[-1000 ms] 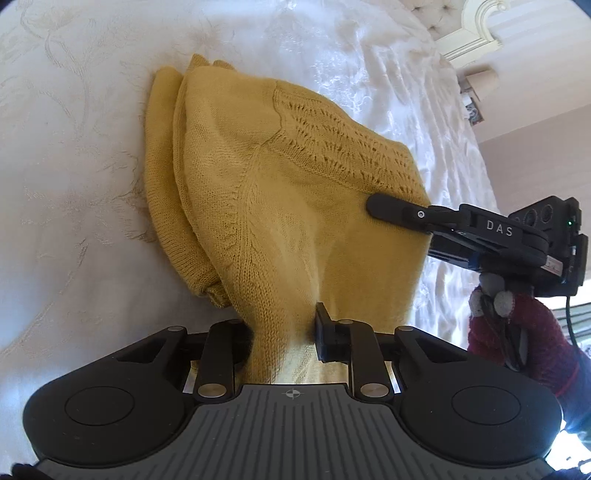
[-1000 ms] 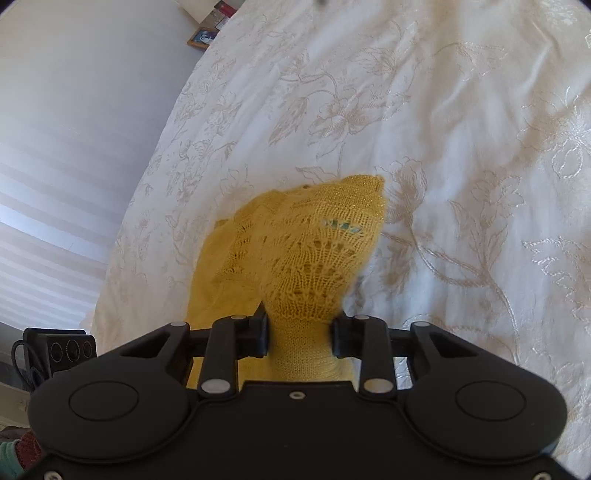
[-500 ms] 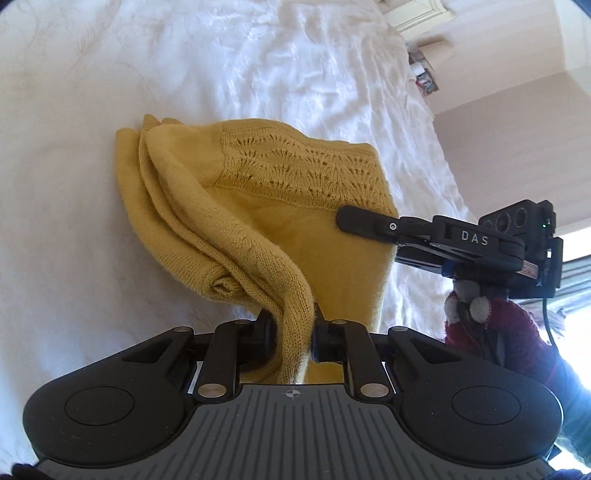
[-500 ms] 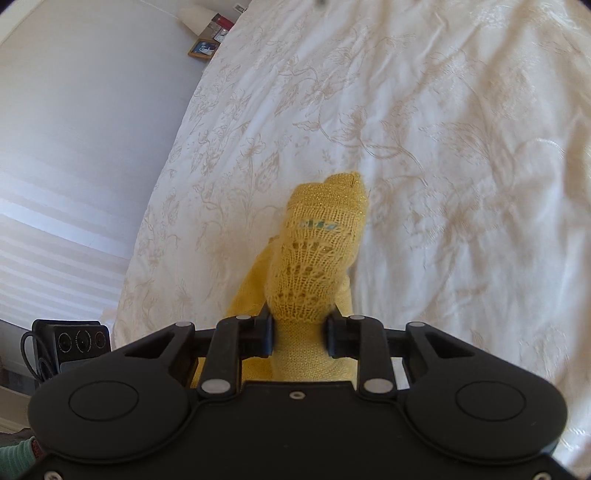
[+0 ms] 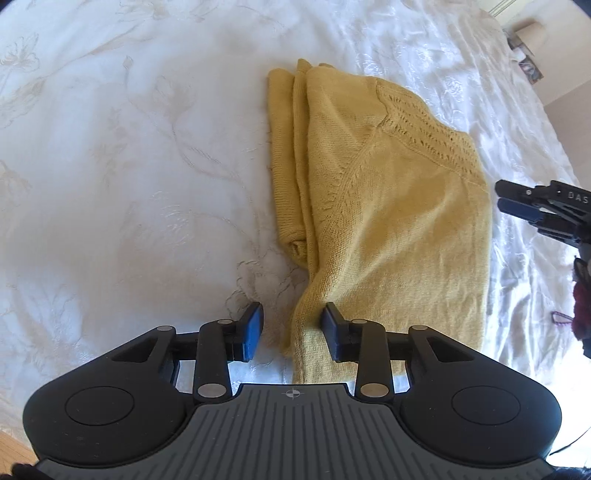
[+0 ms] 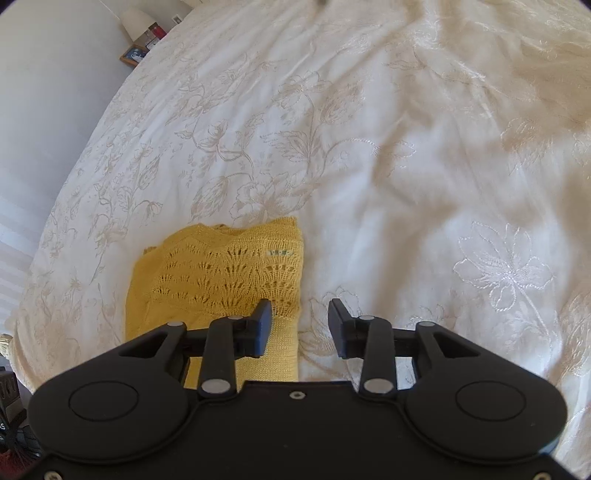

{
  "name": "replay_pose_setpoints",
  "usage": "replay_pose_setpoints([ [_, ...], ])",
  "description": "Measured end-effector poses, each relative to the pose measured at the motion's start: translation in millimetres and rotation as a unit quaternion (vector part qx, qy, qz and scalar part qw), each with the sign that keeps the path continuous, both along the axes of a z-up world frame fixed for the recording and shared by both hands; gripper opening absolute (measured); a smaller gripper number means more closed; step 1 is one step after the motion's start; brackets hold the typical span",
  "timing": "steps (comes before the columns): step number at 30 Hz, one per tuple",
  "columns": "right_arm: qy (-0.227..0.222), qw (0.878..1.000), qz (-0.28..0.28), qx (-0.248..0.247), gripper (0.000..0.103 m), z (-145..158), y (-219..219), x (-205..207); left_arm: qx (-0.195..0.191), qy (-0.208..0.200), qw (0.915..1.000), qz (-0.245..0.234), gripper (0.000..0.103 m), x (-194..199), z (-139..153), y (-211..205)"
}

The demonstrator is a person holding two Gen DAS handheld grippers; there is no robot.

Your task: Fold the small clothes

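A yellow knit sweater [image 5: 369, 192] lies folded on the white embroidered bedspread [image 5: 129, 184]. My left gripper [image 5: 293, 328] hovers at its near corner with the jaws opening. The cloth's edge lies between them against the right finger [image 5: 332, 328], and the left pad stands clear of it. In the right wrist view the lace yoke of the sweater [image 6: 221, 273] lies flat. My right gripper [image 6: 300, 325] is over its right edge, jaws opening and pressing on nothing. The right gripper [image 5: 517, 201] also shows at the sweater's far side in the left wrist view.
The bedspread [image 6: 406, 166] spreads wide around the sweater. A lamp [image 6: 138, 22] and a picture frame [image 6: 133, 55] stand on a bedside stand by the wall. A hand in a dark red glove [image 5: 581, 302] holds the right gripper. Wooden floor [image 5: 11, 446] shows past the bed's edge.
Both grippers were shut on the lifted sweater. They carried it over into a fold, let it go and drew back, and it now lies flat on the bed.
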State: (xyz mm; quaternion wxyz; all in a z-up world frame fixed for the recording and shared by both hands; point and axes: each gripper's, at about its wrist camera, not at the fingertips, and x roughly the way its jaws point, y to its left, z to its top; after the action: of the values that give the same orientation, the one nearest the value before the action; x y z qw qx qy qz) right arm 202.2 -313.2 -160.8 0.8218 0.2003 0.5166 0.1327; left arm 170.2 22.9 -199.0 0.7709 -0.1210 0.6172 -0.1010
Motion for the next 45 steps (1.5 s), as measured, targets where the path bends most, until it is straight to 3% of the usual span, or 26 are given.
replay_pose_setpoints([
  [2,-0.017,1.0,0.011,0.001,0.063,6,0,-4,0.024,-0.028,0.9993,-0.004,0.033,-9,13,0],
  [6,-0.045,0.998,0.032,-0.019,0.065,17,7,-6,0.041,-0.104,0.9936,-0.017,0.034,-13,49,-13],
  [9,-0.057,0.997,0.044,-0.031,0.073,20,13,-6,0.049,-0.146,0.9873,-0.04,0.035,-1,65,-25],
  [16,-0.057,0.995,0.049,-0.061,0.087,16,24,-6,0.069,-0.177,0.9781,-0.084,0.04,59,50,-73],
  [23,-0.044,0.996,0.028,-0.076,0.093,9,30,0,0.126,-0.154,0.9743,-0.105,0.041,96,14,-75],
  [26,-0.045,0.996,0.027,-0.077,0.097,7,38,8,0.125,-0.135,0.9779,-0.099,0.045,101,3,-62],
  [30,-0.035,0.994,0.045,-0.093,0.097,-6,50,32,0.13,-0.141,0.9755,-0.107,0.049,97,2,-56],
  [32,-0.017,0.992,0.058,-0.107,0.097,-18,56,47,0.132,-0.138,0.977,-0.096,0.053,99,1,-57],
  [33,-0.008,0.992,0.062,-0.113,0.097,-24,57,53,0.135,-0.134,0.9778,-0.087,0.06,100,0,-56],
  [39,0.01,0.99,0.026,-0.136,0.102,-34,37,86,0.112,-0.099,0.9882,-0.034,0.084,109,-6,-39],
  [42,-0.001,0.991,-0.014,-0.134,0.102,-23,17,89,0.086,-0.088,0.9922,-0.02,0.088,111,-6,-30],
  [45,-0.023,0.993,-0.036,-0.109,0.102,-7,-1,80,0.084,-0.101,0.9913,-0.016,0.088,105,3,-27],
])
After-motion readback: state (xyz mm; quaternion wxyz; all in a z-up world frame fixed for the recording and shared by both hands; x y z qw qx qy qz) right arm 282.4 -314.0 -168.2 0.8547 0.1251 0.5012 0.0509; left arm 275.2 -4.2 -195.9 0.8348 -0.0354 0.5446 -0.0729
